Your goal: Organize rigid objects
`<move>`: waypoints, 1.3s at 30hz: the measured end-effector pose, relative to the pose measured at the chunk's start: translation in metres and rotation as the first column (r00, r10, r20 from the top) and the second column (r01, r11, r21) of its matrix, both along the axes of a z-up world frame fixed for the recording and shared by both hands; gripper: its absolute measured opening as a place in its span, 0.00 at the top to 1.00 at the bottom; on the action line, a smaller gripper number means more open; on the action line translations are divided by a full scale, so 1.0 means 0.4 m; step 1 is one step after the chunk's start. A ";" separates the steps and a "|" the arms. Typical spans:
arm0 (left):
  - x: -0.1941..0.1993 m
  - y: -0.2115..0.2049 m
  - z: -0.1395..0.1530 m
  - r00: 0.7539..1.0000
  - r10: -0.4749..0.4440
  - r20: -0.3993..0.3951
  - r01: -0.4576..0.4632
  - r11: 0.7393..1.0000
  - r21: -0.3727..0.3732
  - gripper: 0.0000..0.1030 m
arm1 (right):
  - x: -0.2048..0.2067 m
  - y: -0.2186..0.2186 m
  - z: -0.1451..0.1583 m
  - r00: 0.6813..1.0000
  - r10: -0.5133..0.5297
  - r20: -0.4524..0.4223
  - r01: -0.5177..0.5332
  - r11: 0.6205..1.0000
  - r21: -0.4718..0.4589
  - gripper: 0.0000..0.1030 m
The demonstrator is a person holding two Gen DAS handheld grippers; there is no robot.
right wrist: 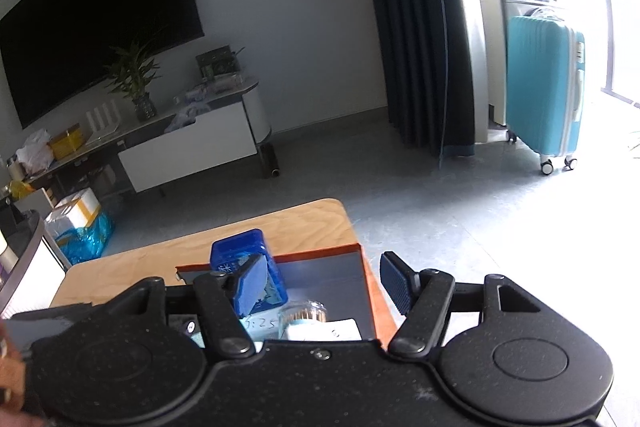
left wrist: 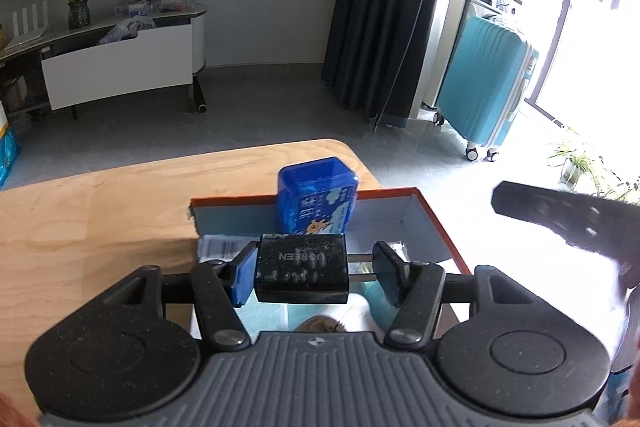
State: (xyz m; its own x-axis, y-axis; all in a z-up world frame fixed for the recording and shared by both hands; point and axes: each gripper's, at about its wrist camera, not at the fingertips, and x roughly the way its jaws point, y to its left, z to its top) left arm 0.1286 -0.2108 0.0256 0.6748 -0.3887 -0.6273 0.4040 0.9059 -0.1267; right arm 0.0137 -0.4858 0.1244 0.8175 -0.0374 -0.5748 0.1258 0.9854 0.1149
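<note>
Your left claw [left wrist: 316, 273] clamps a black square plug-in charger [left wrist: 301, 268] over the orange-rimmed cardboard box [left wrist: 436, 223] on the wooden counter [left wrist: 100, 211]; your right claw [right wrist: 324, 281] stands wide, gripping nothing, above that box.

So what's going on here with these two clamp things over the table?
A person is tidying small items into an orange-edged box on a wooden table, using a handheld gripper in each hand. The left gripper is shut on a black UGREEN charger, holding it above the box by its body and prongs. The right gripper is open and holds nothing. A blue plastic case already stands at the box's far wall.
</note>
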 end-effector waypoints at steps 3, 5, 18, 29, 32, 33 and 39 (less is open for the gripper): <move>0.011 -0.014 0.000 1.000 -0.008 0.002 0.008 1.000 -0.007 0.41 | -0.023 -0.004 0.006 1.000 -0.007 0.003 0.007 1.000 -0.009 0.26; 0.016 -0.020 0.004 1.000 -0.014 0.006 0.014 1.000 -0.019 0.42 | -0.034 -0.001 0.010 1.000 -0.006 0.008 0.006 1.000 -0.012 0.26; -0.037 0.025 0.054 0.999 0.031 0.021 -0.031 1.000 0.000 0.20 | -0.088 0.022 0.018 1.000 0.019 0.014 -0.018 1.000 -0.006 0.25; -0.181 0.065 0.077 0.993 0.114 0.032 -0.115 0.992 0.049 0.03 | -0.186 0.052 0.003 0.998 0.061 -0.014 -0.061 0.998 -0.033 0.21; -0.210 0.070 0.077 0.992 0.128 0.023 -0.128 0.991 0.042 0.01 | -0.215 0.057 -0.007 0.997 0.069 -0.026 -0.070 0.997 -0.033 0.21; -0.219 0.070 0.076 0.992 0.127 0.024 -0.128 0.991 0.045 0.01 | -0.223 0.058 -0.010 0.997 0.070 -0.029 -0.071 0.997 -0.033 0.21; -0.262 0.064 0.063 0.989 0.142 0.034 -0.144 0.986 0.078 0.00 | -0.261 0.061 -0.014 0.996 0.079 -0.030 -0.080 0.996 -0.043 0.20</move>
State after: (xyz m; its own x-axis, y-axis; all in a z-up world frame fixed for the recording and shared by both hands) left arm 0.0238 -0.1850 0.0510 0.7379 -0.2364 -0.6322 0.2718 0.9614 -0.0422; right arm -0.0907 -0.4614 0.1190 0.8021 0.0011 -0.5972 0.0498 0.9964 0.0687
